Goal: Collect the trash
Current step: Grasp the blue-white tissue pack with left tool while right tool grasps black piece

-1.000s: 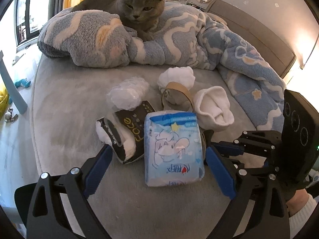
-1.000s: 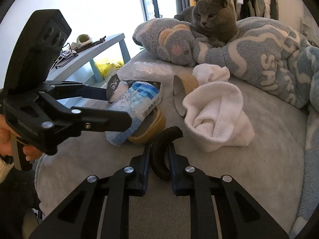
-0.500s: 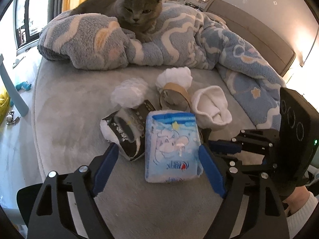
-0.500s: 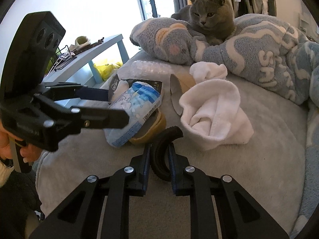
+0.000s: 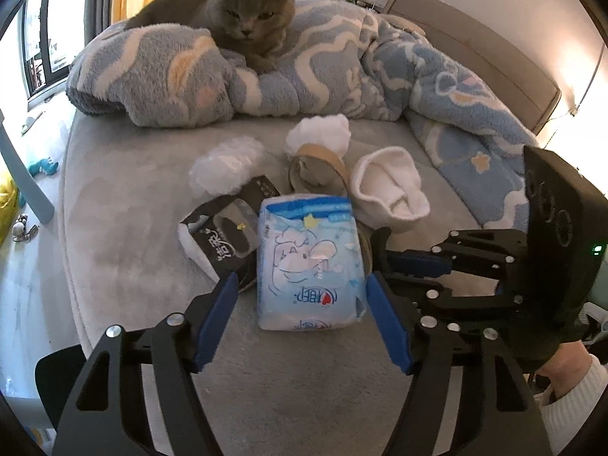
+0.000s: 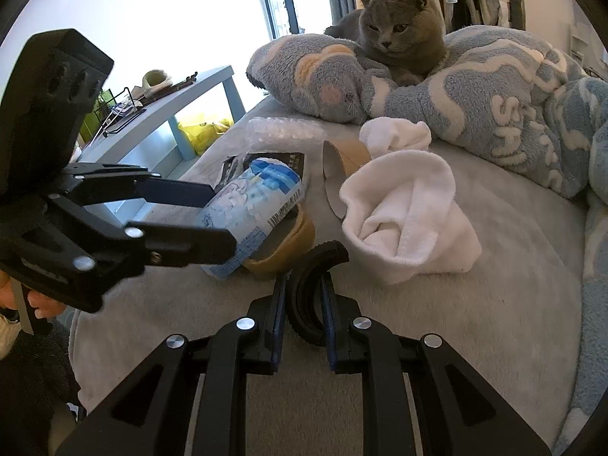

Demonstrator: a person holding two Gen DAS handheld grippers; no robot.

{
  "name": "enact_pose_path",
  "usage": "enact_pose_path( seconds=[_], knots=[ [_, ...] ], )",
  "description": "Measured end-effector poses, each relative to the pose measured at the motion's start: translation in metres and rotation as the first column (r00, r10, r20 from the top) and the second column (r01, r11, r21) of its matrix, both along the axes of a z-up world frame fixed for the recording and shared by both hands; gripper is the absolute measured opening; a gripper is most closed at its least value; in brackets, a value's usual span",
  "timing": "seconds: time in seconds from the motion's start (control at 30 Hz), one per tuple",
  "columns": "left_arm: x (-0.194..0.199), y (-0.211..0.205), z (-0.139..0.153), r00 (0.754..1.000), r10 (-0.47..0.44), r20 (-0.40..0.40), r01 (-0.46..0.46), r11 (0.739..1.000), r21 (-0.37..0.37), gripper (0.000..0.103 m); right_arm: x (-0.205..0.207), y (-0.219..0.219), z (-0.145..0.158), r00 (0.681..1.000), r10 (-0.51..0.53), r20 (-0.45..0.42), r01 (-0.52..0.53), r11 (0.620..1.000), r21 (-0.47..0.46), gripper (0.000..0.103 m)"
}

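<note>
A blue-and-white tissue pack (image 5: 309,262) lies on the grey bed, also in the right wrist view (image 6: 252,211). My left gripper (image 5: 302,287) is open, its blue pads on either side of the pack, close to its edges. My right gripper (image 6: 302,296) is shut on a black curved rubber piece (image 6: 311,281), just right of the pack. A black wrapper (image 5: 228,231), a bubble-wrap wad (image 5: 228,165), brown tape rings (image 5: 319,169) and white socks (image 5: 387,190) lie around the pack.
A grey cat (image 5: 243,26) sits on a blue patterned blanket (image 5: 342,72) at the back of the bed. A blue side table (image 6: 159,114) with clutter stands left of the bed. The bed edge (image 5: 72,266) drops off at the left.
My left gripper has moved forward and its pads have narrowed around the tissue pack. The black wrapper has shifted a little. My right gripper stays put, still holding the black piece.
</note>
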State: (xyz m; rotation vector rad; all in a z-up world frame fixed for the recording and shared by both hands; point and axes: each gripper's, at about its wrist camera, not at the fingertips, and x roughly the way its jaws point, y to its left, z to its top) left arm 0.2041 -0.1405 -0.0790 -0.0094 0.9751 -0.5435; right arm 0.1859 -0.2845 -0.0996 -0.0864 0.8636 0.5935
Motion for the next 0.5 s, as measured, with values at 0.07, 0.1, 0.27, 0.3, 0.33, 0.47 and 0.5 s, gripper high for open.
enact_pose_path(
  seconds=[0.07,0.1,0.27,0.3,0.33,0.47,0.5],
  knots=[
    [0.0018,-0.0010,-0.0029,1.000,0.004,-0.011,-0.004,1.000,0.002,0.072,-0.0005,-0.0016,-0.0002,1.000,-0.002,-0.001,0.002,1.000,0.003,0.017],
    [0.0030,-0.0016,-0.0038,1.000,0.006,-0.016,-0.006,1.000,0.001,0.072,-0.0004,-0.0015,-0.0002,1.000,-0.002,-0.002,0.002,1.000,0.004,0.018],
    [0.0043,-0.0074,-0.0072,0.999,-0.002,-0.032,0.003,1.000,0.015,0.058,-0.0008,-0.0020,-0.0018,1.000,-0.003,-0.001,0.003,1.000,0.005,0.017],
    [0.0035,-0.0095,-0.0074,1.000,-0.008,-0.029,0.008,1.000,0.020,0.056,-0.0008,-0.0013,-0.0016,1.000,-0.003,-0.002,0.003,1.000,0.005,0.017],
    [0.0027,-0.0101,-0.0076,1.000,-0.009,-0.027,0.009,1.000,0.023,0.055,-0.0008,-0.0011,-0.0016,1.000,-0.003,-0.002,0.003,1.000,0.005,0.017],
    [0.0014,-0.0063,-0.0060,1.000,-0.003,-0.026,0.003,1.000,0.003,0.053,-0.0009,-0.0011,0.0043,1.000,-0.013,0.006,0.013,1.000,0.023,0.017],
    [0.0013,-0.0046,-0.0048,1.000,0.001,-0.024,-0.001,1.000,-0.005,0.053,-0.0011,-0.0006,0.0067,1.000,-0.016,0.011,0.016,1.000,0.023,0.017]
  ],
)
